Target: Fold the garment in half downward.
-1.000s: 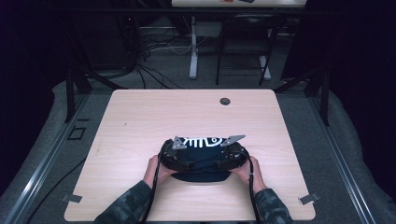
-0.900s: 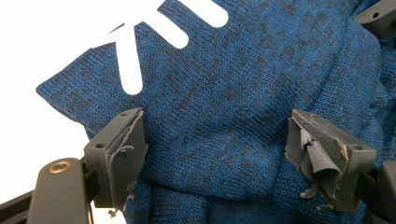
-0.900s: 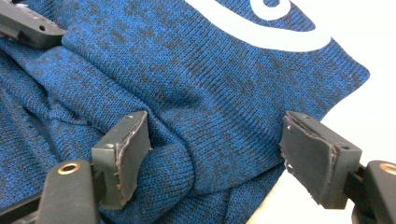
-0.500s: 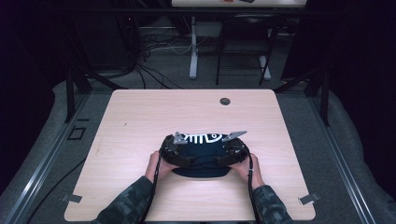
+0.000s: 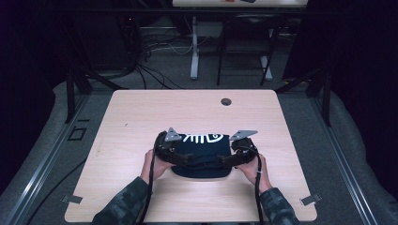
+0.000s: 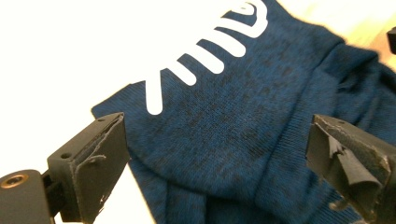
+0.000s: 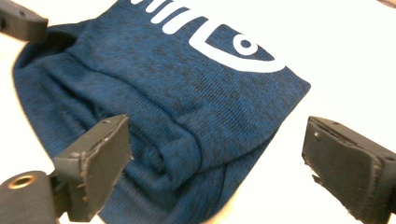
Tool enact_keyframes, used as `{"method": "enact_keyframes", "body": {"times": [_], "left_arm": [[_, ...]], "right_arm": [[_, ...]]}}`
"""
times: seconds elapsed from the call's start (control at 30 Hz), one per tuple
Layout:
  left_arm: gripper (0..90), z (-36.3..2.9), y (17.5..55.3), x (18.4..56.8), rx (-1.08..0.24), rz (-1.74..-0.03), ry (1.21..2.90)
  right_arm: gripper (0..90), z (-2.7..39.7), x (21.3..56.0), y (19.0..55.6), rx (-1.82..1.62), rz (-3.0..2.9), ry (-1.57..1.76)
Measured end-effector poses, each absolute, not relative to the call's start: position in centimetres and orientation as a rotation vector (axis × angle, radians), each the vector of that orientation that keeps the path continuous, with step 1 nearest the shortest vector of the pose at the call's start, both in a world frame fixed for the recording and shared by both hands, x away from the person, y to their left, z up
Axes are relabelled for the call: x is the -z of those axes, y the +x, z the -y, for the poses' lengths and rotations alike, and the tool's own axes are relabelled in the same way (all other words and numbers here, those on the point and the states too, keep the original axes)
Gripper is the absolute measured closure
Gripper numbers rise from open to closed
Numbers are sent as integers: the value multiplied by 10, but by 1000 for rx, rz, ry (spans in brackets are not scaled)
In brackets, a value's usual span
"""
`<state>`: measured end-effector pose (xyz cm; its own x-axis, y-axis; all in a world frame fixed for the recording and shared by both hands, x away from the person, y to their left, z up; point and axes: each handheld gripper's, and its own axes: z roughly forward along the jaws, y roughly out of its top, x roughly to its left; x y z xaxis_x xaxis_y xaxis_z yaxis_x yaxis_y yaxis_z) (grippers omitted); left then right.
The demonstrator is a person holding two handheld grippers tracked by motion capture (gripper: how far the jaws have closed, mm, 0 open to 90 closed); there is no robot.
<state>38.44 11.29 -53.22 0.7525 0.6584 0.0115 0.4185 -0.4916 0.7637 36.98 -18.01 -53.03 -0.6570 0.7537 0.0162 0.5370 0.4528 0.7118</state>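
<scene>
The folded dark-blue garment [image 5: 202, 157] with its white fish-bone print [image 5: 202, 138] lay flat on the table [image 5: 141, 117], between and just below both tongs. The left gripper [image 6: 219, 154] and right gripper [image 7: 217, 158] had just been opening, jaws wide, pressing nothing. The fold looked finished; perhaps only smoothing or setting aside remained.

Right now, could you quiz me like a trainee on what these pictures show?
1. What is printed in white on the blue garment?
2. True or false: the left gripper clamps the cloth.
3. The garment lies: A flat and spread out, B folded, C hanging off the table.

Key: 1. A fish skeleton. 2. False: its jaws have just been opening and stand wide, above the cloth, as do those of the right gripper. 3. B.
</scene>
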Motion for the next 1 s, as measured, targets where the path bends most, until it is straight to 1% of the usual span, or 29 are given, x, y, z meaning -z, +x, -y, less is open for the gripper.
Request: {"method": "enact_keyframes", "body": {"times": [0.13,0.3,0.33,0.37,0.53,0.73,0.8,0.87,0.9,1.0], "left_arm": [[18,-126,375,522,-413,-805,2149],[6,-147,362,514,-458,-821,2142],[5,-156,356,513,-470,-835,2133],[4,-156,356,513,-470,-835,2133],[4,-180,346,519,-487,-893,2123],[3,-207,340,537,-475,-991,2119],[3,-214,340,545,-475,-1011,2130],[3,-220,341,553,-469,-1004,2150],[3,-224,341,558,-468,-1017,2150],[2,-231,345,572,-445,-1051,2159]], "right_arm": [[52,191,518,353,-1031,-2378,1081],[43,209,511,335,-1034,-2349,1091],[40,213,510,332,-1039,-2337,1098],[40,213,510,332,-1039,-2337,1098],[39,233,510,317,-1035,-2292,1129],[43,254,525,307,-998,-2261,1186],[53,263,537,305,-961,-2261,1238],[50,266,542,304,-952,-2262,1249],[48,272,551,304,-921,-2277,1284],[46,279,561,303,-912,-2266,1313]]}}
